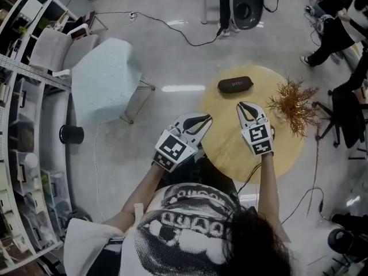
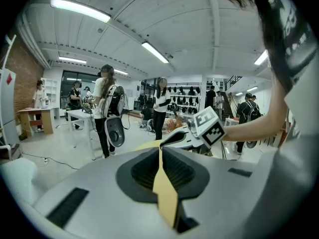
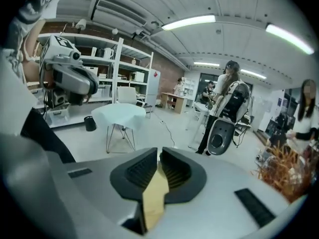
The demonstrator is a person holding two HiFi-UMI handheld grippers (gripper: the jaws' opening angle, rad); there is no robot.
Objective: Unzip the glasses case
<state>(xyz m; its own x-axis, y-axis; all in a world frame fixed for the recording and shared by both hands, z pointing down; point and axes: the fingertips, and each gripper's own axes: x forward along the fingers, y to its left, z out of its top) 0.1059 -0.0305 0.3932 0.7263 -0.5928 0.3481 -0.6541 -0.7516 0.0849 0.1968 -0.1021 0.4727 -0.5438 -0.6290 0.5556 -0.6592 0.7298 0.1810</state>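
Observation:
A black zipped glasses case (image 1: 234, 84) lies at the far edge of the round wooden table (image 1: 230, 148). My right gripper (image 1: 242, 104) hovers over the table a short way in front of the case, its jaws together and nothing in them. My left gripper (image 1: 207, 118) hangs at the table's left edge, nearer to me, also shut and empty. In the left gripper view, the left gripper (image 2: 160, 147) shows closed tips, with the right gripper's marker cube (image 2: 212, 128) just beyond. The right gripper view shows the right gripper (image 3: 158, 156) with its tips nearly touching. Neither gripper view shows the case.
A dried orange plant (image 1: 293, 105) lies on the table's right side, close to my right gripper. A pale draped chair (image 1: 106, 79) and a black bin (image 1: 71, 134) stand on the floor to the left, by shelving (image 1: 23, 125). People stand at the far side.

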